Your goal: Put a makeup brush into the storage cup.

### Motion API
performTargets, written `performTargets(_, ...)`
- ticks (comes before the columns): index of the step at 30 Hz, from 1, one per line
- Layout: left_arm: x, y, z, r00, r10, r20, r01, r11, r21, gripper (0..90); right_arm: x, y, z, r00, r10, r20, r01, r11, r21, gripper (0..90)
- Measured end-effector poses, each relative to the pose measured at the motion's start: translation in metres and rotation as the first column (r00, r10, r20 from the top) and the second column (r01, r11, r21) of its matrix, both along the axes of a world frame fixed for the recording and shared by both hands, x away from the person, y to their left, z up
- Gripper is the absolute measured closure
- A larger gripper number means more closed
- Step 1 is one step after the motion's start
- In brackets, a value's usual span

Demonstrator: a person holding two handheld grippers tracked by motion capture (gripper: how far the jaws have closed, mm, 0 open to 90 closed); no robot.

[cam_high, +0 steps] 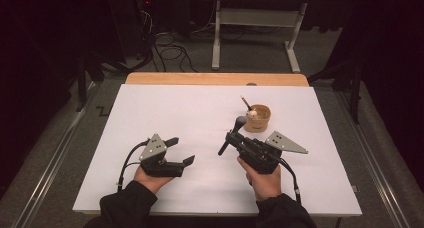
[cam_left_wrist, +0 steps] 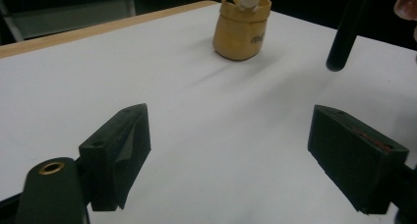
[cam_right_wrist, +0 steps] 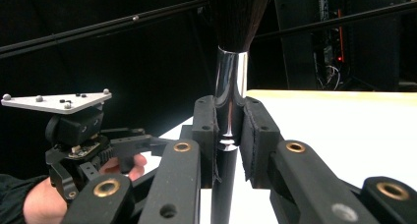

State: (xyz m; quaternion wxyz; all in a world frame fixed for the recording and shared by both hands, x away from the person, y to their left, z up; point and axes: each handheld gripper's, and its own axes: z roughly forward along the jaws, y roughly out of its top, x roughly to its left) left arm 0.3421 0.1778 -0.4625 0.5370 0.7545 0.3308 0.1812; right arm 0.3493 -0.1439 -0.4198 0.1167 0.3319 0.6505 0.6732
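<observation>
**Brush clamped in right gripper; left gripper empty, fingers apart**

Right gripper (cam_high: 234, 138): its fingers (cam_right_wrist: 206, 135) are clamped on a makeup brush (cam_right_wrist: 231, 86). The two black, block-shaped pads press flat against the brush from either side, at the point where the polished metal ferrule meets the dark, round handle. Above the fingers the ferrule flares slightly and carries a dense tuft of dark bristles; below them the matt handle runs straight down. In the high view the brush (cam_high: 233, 133) lies slanted across the fingertips, bristle head up and away from the person, handle end pointing down towards the worktop.

Left gripper (cam_high: 181, 150): fingers (cam_left_wrist: 120, 145) stand wide apart, with bare worktop between them and nothing gripped. The pads are black, wedge-like blocks with a dull, rubbery finish. A grey three-cornered plate sits on top of the gripper body.

Worktop (cam_high: 190, 113): a smooth, white, matt sheet over a board with a pale wooden edge showing at the far side.

Holder (cam_high: 257, 118): a small tan pot, round and sack-like in form, with a soft, rolled rim and a dark mark on its side. It stands upright just beyond the right gripper's fingers, and well ahead of the left gripper's fingers. A thin dark stick and a small pale rounded piece protrude from its mouth.
</observation>
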Motion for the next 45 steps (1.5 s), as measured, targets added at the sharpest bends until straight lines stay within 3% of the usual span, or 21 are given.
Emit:
performTargets(4,-0.002,0.009,-0.005,0.9984,0.033,0.046,-0.035,0.9988,0.034,16.3,0.0,-0.001,0.0,0.9999,-0.006,0.009,0.006,0.9998,-0.017,79.6)
performTargets(11,0.005,0.018,-0.01,0.9995,0.031,0.004,-0.031,0.9995,0.006,14.8,0.001,-0.006,0.0,0.9994,-0.024,0.025,0.025,0.9986,-0.047,79.6)
performTargets(27,0.004,0.017,-0.01,0.9993,0.032,0.018,-0.031,0.9993,-0.02,7.4,0.003,-0.025,-0.001,0.9962,-0.079,0.038,0.082,0.9936,-0.079,79.5)
performTargets(37,0.005,0.016,-0.009,0.9989,0.044,0.014,-0.044,0.9986,-0.03,0.6,0.007,-0.042,-0.001,0.99,-0.133,0.046,0.137,0.9865,-0.09,79.5)
performTargets(45,0.005,0.015,-0.01,0.9994,0.033,0.003,-0.033,0.999,-0.028,0.1,0.01,-0.051,-0.002,0.9845,-0.169,0.047,0.173,0.9797,-0.102,79.5)
